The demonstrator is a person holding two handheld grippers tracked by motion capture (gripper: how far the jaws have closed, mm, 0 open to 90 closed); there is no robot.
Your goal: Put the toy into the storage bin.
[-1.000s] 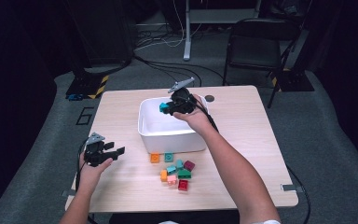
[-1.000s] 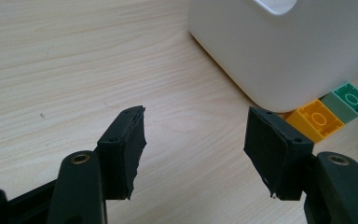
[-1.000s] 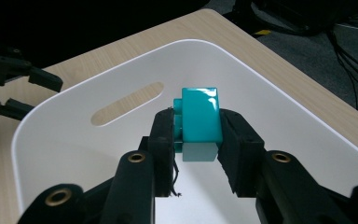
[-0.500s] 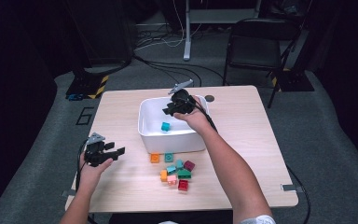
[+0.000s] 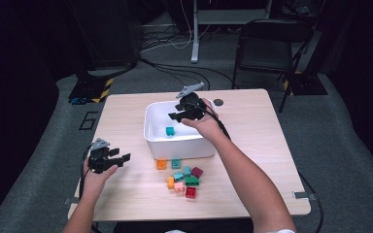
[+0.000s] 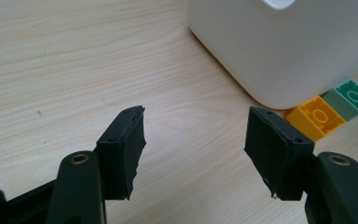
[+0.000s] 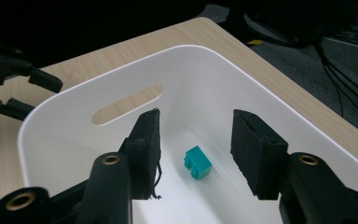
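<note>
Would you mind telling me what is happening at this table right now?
A person is moving toy blocks into the white bin. The right gripper hovers over the bin; its fingers have just been opening, with nothing between them, and a teal block lies on the bin floor. The left gripper waits open above the table. More blocks lie in front of the bin.

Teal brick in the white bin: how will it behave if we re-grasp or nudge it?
The teal brick looks like rigid moulded plastic, so it is probably stiff and light. Its flat sides suggest it will slide rather than roll. The white bin looks smooth inside, so a push may skate the brick off. It lies loose below the right hand-held gripper.
</note>
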